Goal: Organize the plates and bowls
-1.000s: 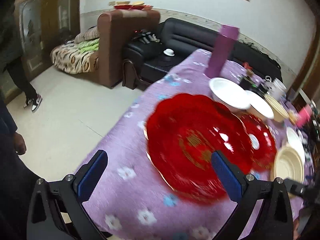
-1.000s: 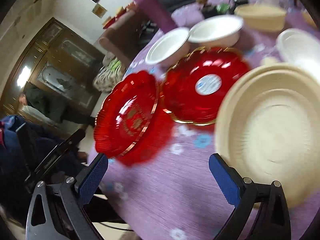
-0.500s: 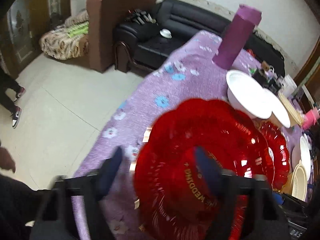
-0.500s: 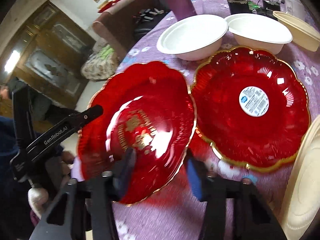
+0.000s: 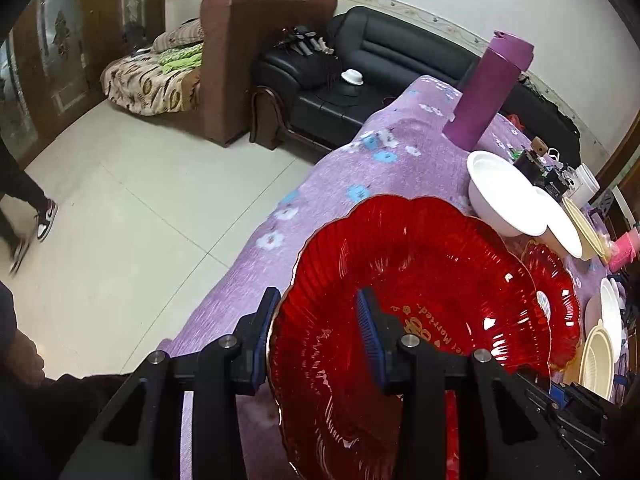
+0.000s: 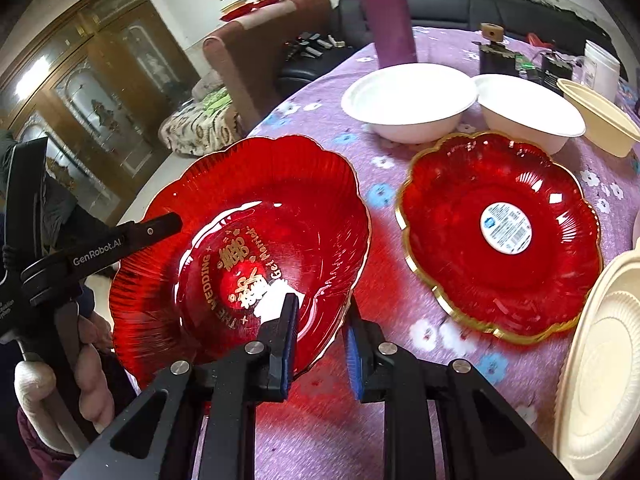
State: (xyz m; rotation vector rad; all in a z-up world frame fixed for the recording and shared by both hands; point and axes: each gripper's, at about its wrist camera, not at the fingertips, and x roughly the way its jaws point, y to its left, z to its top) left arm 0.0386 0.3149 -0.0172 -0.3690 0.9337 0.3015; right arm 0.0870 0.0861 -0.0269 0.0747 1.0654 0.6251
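Both tools sit on one translucent red scalloped plastic plate w/ gold lettering (image 6: 256,248), tilted up off the purple flowered cloth on the bench (image 6: 332,432).

Left tool (image 5: 318,336): jaws closing, plate rim between them; one blue pad sits outside the rim at 9 o'clock, the other inside the bowl of the plate. Can't tell if both pads press yet. In the right wrist view its black arm reaches the plate's rim at 9 o'clock, w/ a hand (image 6: 86,364) wrapped on the handle below.

Right tool (image 6: 320,340): jaws closing, plate rim at 5 o'clock between them; pads close to the rim on both sides, firm contact not clear.

At 3 o'clock of the held plate, apart from it, a second red scalloped plate w/ gold edge and white round sticker (image 6: 500,236) lies flat on the cloth. Beyond, at 12–1 o'clock, two white round bowls (image 6: 408,100) sit side by side, rims nearly touching. A tall purple cylindrical bottle (image 5: 486,96) stands upright behind them. A cream round bowl (image 6: 600,120) is at 2 o'clock; a cream ribbed plate (image 6: 600,372) lies at 4 o'clock by the frame edge.
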